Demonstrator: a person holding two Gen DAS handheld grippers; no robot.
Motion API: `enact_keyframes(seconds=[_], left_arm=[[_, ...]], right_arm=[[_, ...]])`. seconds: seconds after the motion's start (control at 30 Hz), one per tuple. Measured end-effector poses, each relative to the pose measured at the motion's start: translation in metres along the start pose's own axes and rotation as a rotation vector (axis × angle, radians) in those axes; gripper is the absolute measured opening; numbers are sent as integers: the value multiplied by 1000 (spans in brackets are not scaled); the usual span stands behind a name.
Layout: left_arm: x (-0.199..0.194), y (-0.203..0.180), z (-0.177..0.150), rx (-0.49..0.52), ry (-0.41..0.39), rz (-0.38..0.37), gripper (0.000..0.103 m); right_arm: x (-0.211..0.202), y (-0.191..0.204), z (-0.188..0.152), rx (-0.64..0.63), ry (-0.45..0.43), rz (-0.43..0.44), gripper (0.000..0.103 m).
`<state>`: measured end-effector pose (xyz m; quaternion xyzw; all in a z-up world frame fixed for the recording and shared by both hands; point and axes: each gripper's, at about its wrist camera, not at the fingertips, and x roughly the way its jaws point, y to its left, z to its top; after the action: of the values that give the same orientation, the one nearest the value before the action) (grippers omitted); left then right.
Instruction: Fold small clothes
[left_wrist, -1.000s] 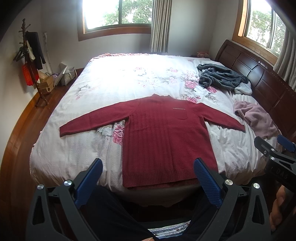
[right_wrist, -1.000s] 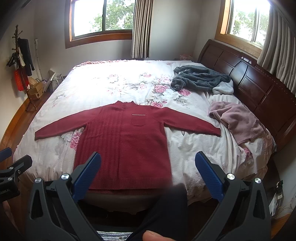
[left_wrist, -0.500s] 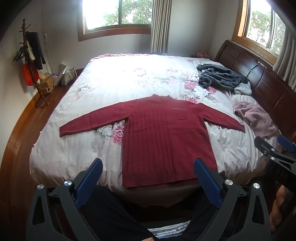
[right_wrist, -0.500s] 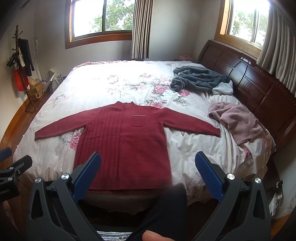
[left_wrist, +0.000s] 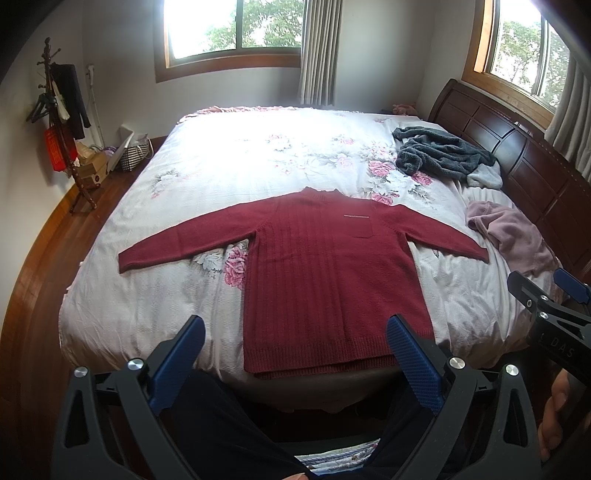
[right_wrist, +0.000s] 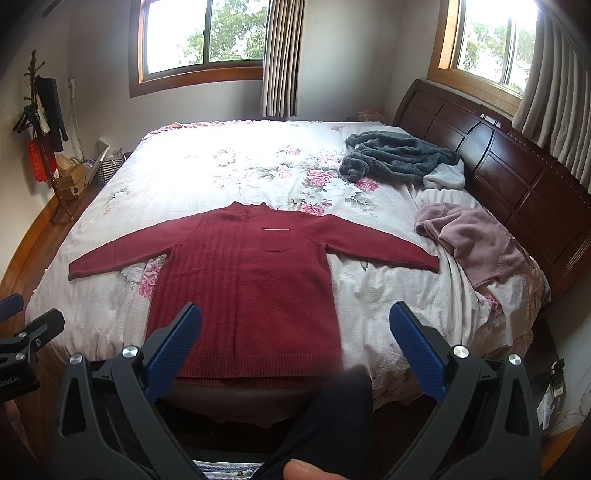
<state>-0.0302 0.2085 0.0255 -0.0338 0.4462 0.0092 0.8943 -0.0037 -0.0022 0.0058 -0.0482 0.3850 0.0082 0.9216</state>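
On bed (left_wrist: 207, 173), red sweater (left_wrist: 325, 280) flat, unfolded

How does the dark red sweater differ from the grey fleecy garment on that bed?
The red sweater lies spread flat with both sleeves stretched out; the grey garment sits crumpled in a heap. The red sweater is at the near edge of the bed, the grey garment by the headboard. Both rest unfolded on the floral cover.

Tool (right_wrist: 295, 332): fingers spread wide, empty
Red sweater (right_wrist: 247, 280): flat on bed (right_wrist: 207, 170), just ahead
Pink garment (right_wrist: 476, 240): ahead, right
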Motion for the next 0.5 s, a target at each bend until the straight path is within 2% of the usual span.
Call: enact_keyframes(seconds=[0.5], left_arm=[[-1,1,1,2,-3,2,99]], right_arm=[[0,1,0,0,0,-1,100]])
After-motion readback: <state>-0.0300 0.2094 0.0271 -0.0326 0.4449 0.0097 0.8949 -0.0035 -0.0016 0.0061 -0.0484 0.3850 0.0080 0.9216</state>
